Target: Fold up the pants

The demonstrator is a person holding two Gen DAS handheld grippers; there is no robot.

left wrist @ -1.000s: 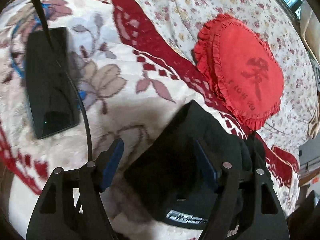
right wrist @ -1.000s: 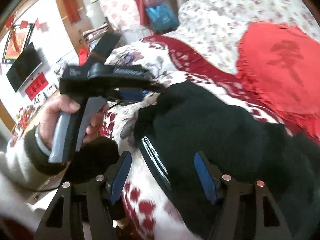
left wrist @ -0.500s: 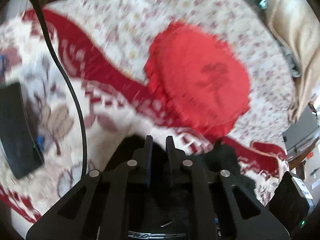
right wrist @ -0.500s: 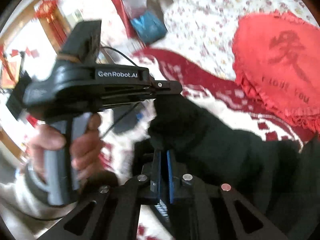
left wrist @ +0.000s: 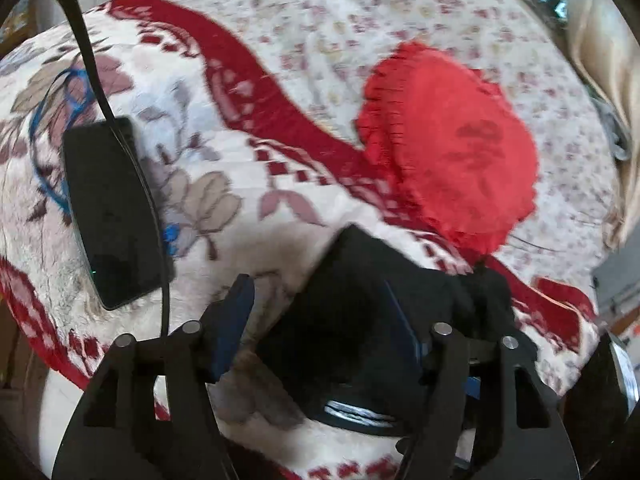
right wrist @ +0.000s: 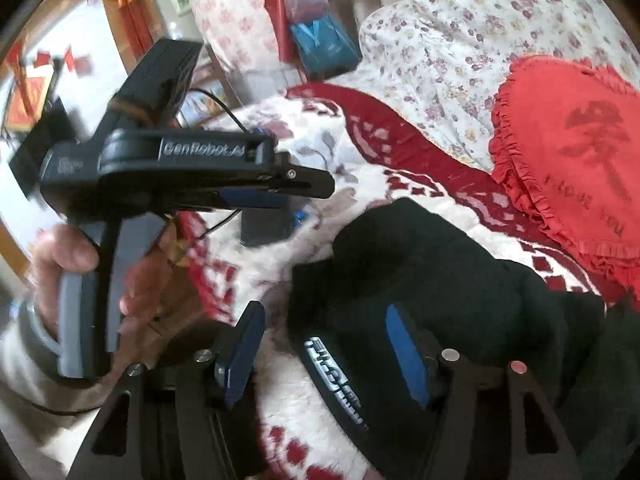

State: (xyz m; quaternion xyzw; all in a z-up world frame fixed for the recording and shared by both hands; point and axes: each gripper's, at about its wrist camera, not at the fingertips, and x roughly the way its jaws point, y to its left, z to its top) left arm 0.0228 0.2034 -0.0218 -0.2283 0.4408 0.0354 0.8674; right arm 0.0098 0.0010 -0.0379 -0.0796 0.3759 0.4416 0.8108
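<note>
Both grippers gape, released. The folded pants (left wrist: 352,320) lie seemingly just ahead of the right gripper (right wrist: 324,344); the left gripper (left wrist: 320,312) straddles their corner.

A bed carries everything, covered by a plush cream blanket (left wrist: 304,168) with red bands and leaf motifs, and farther out by a small-flowered sheet (left wrist: 360,20). The folded black pants (left wrist: 360,320) lie on the blanket between and just beyond the left jaws, their printed waistband nearest the camera; in the right wrist view they sit under the right-hand jaw. A dark phone (left wrist: 108,212) rests flat beyond the left-hand jaw. A red frilled cushion (left wrist: 452,160) lies ahead and right of the jaws, near the pants.
</note>
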